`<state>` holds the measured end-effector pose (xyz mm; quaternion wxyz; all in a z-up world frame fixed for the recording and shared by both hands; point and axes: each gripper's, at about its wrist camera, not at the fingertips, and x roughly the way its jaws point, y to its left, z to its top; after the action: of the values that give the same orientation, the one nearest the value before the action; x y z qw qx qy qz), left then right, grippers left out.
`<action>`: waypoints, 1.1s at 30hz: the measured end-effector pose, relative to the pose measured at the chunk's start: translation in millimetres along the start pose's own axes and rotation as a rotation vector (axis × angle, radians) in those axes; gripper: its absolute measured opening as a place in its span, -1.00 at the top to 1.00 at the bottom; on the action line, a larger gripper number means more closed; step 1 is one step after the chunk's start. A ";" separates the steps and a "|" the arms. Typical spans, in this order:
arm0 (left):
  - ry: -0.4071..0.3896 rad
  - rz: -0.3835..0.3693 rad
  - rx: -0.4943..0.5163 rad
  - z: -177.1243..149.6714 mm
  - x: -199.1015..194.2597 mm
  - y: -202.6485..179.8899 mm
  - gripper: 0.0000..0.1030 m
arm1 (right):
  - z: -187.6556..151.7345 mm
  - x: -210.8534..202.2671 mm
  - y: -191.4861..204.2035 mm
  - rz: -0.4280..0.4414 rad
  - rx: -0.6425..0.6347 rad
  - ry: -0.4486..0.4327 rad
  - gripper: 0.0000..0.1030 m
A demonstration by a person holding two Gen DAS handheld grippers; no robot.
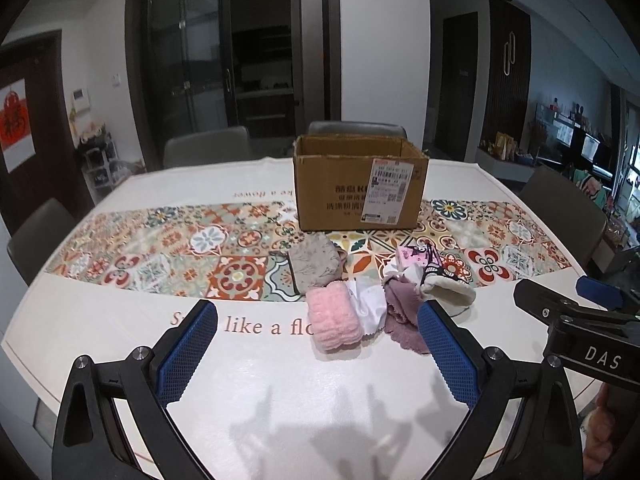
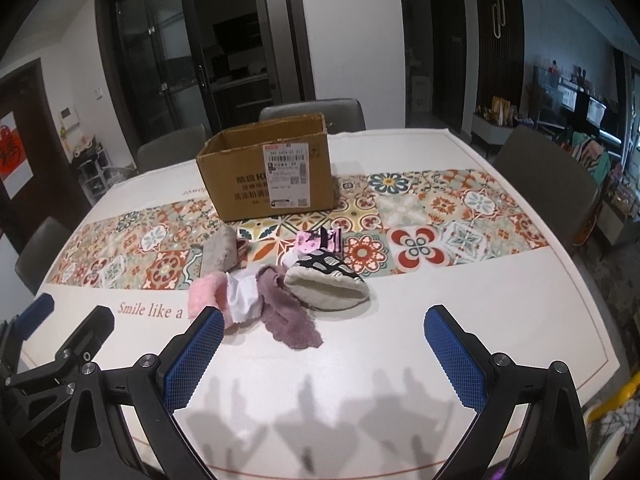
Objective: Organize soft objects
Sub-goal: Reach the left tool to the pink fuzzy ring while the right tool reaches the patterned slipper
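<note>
Left gripper (image 1: 318,338) and right gripper (image 2: 324,342): fingers spread wide, holding nothing, above table (image 2: 460,312). Soft items heaped mid-table: pink fluffy roll (image 1: 334,320), mauve cloth (image 2: 290,322), patterned slipper (image 2: 328,280). Open cardboard box (image 1: 360,184) just behind heap

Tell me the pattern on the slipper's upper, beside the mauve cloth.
Black with pale leaf-like spots, over a cream lining, on the slipper; clearest in the right wrist view.
</note>
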<state>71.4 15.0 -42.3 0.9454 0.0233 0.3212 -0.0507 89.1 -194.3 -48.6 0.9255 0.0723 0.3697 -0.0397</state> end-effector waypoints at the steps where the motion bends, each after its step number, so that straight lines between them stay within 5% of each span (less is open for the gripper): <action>1: 0.006 -0.001 0.002 2.0 5.5 1.9 -0.96 | 1.5 4.4 0.7 -0.001 0.003 0.006 -0.97; 16: 0.128 -0.083 0.007 22.2 75.8 13.9 -0.87 | 29.6 70.9 12.2 -0.036 0.078 0.100 -0.97; 33: 0.330 0.001 -0.075 3.1 143.6 -1.7 -0.74 | 38.0 157.9 -8.4 0.056 0.073 0.252 -0.97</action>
<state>186.3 1.5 -127.3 0.8801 -0.0038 0.4736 -0.0336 228.1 -212.0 -131.3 0.8691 0.1208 0.4793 -0.0178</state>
